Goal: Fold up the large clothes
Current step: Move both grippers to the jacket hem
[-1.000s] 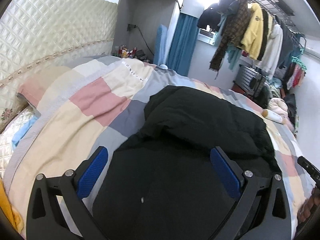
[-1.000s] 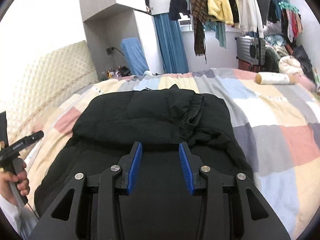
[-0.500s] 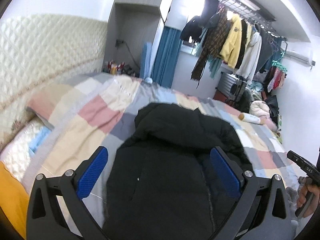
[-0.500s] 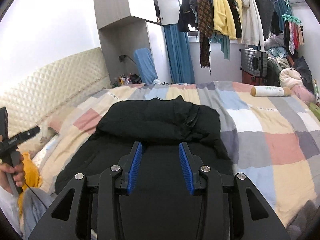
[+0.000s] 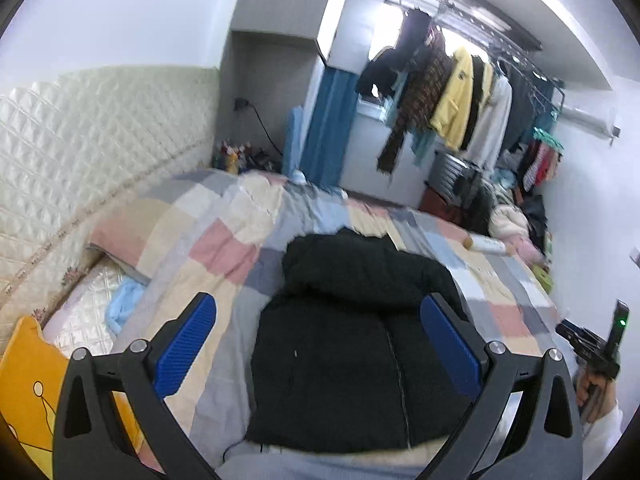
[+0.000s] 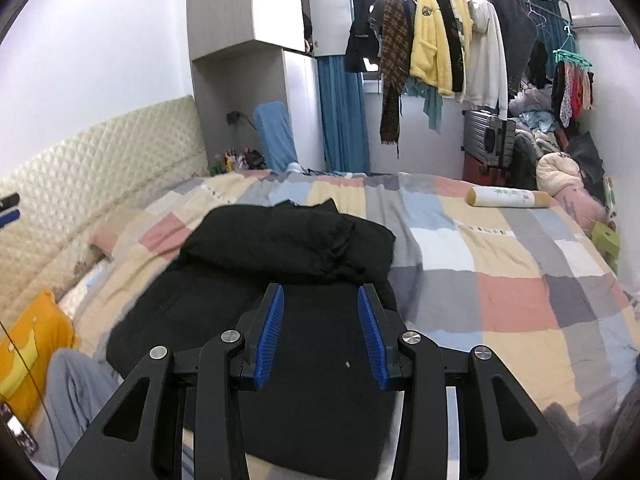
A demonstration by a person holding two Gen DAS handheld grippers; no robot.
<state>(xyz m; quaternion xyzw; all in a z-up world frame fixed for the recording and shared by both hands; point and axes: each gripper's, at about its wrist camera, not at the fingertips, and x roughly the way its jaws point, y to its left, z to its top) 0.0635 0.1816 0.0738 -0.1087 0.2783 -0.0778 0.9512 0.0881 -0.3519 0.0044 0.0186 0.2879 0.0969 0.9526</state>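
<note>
A wide bed with a patchwork quilt (image 6: 516,280) in pink, cream, grey and blue squares fills most of both views. A cream quilted headboard (image 5: 92,148) runs along its left side, and a rail of hanging clothes (image 6: 448,44) crosses the far wall above a grey suitcase (image 6: 486,136). An orange cushion (image 5: 28,392) lies at the near left corner, and a white roll with brown ends (image 6: 506,197) rests on the quilt far right, well apart from the garment.

The black jacket (image 5: 352,344) lies in the middle of the bed. Its long axis runs from the near edge away toward the far wall, zipper side up, with the far end doubled back on itself into a thicker bundle (image 6: 288,240). Nothing lies on top of it.

The left gripper (image 5: 320,344) hangs above the jacket with its blue pads spread wide, nothing between them. The right gripper (image 6: 320,332) hangs over the near part with its pads partly apart, gripping nothing. A hand (image 5: 596,388) on the right gripper's handle shows at the left view's right edge.
</note>
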